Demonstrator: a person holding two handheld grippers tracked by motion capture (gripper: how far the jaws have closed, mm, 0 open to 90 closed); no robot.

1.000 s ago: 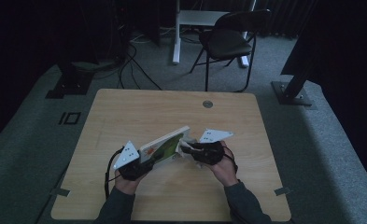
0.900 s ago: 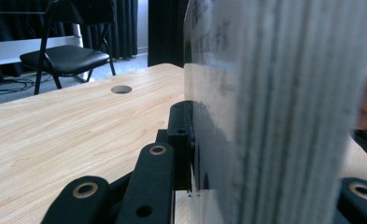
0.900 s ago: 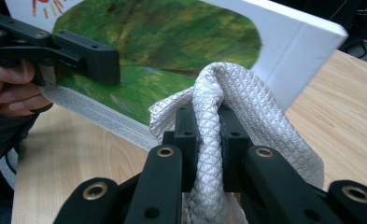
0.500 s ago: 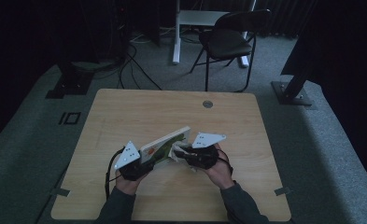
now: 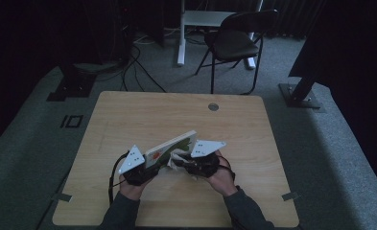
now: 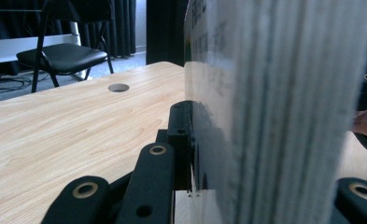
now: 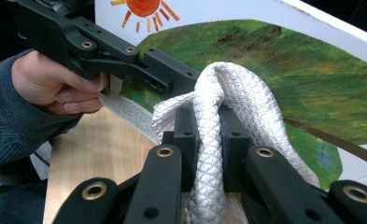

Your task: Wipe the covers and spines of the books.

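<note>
High view: both forearms come in from the bottom edge and meet over the near half of the table. On the left, the left hand holds the left gripper tilted inward, its grey plate up. Its jaws are clamped on the near edge of a book, which stands on edge, raised off the wood and slanting up to the right. Just right of the book, the right gripper points left toward the cover, the right hand behind it.

Left gripper view shows the book upright between the jaws, page edges toward the camera; print on the cover is too blurred to read.

Right gripper view: the left hand grips its tool at the left; the right jaws are closed on a white braided rope that lies looped against the cover, which bears an orange sun and a green leaf.
</note>
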